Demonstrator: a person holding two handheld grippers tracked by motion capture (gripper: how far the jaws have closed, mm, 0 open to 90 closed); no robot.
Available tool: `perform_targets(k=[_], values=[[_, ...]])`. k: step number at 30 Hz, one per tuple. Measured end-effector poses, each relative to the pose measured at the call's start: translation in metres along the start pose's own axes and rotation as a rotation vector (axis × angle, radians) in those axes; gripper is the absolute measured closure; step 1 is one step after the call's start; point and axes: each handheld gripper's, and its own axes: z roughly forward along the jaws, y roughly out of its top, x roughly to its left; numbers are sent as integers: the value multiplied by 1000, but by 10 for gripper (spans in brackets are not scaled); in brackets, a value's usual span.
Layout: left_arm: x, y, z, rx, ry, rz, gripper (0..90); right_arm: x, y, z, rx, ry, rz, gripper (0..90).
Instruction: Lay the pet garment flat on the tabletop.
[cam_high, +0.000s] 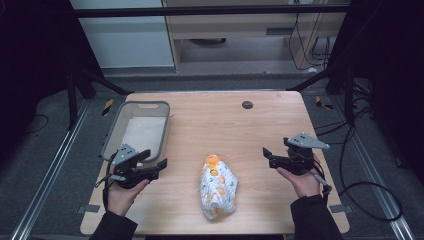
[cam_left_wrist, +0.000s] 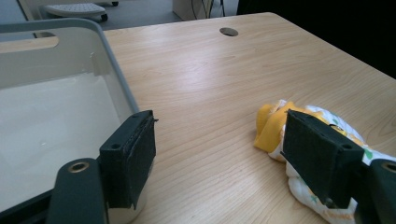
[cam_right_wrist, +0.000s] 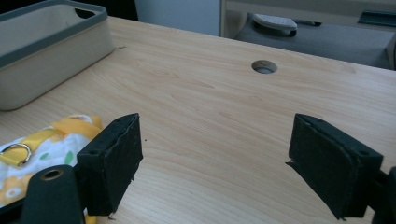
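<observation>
A bundled white cloth with orange and green print and yellow trim (cam_high: 217, 186) lies on the wooden table near its front edge. It shows at the right in the left gripper view (cam_left_wrist: 299, 140) and at the lower left in the right gripper view (cam_right_wrist: 42, 144), where a metal ring hangs on a yellow strap. My left gripper (cam_high: 157, 162) is held open to the left of the bundle, beside the bin's near end, with nothing between its pads (cam_left_wrist: 133, 156). My right gripper (cam_high: 267, 154) is held open to the right of the bundle, jaws wide apart and empty (cam_right_wrist: 109, 163).
A grey-rimmed rectangular bin (cam_high: 137, 131) stands empty at the table's left, also seen in the left gripper view (cam_left_wrist: 51, 107) and the right gripper view (cam_right_wrist: 42, 51). A round cable hole (cam_high: 247, 104) sits near the table's far edge. Cables trail on the floor at right.
</observation>
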Motion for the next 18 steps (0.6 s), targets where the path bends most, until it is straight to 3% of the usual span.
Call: perform_targets(k=[6, 18], values=[[-13, -5, 16, 31, -27, 14, 255, 12, -5, 10, 25, 40, -34, 201], [-25, -15, 35, 82, -46, 43, 258, 28, -14, 22, 64, 112, -41, 242]])
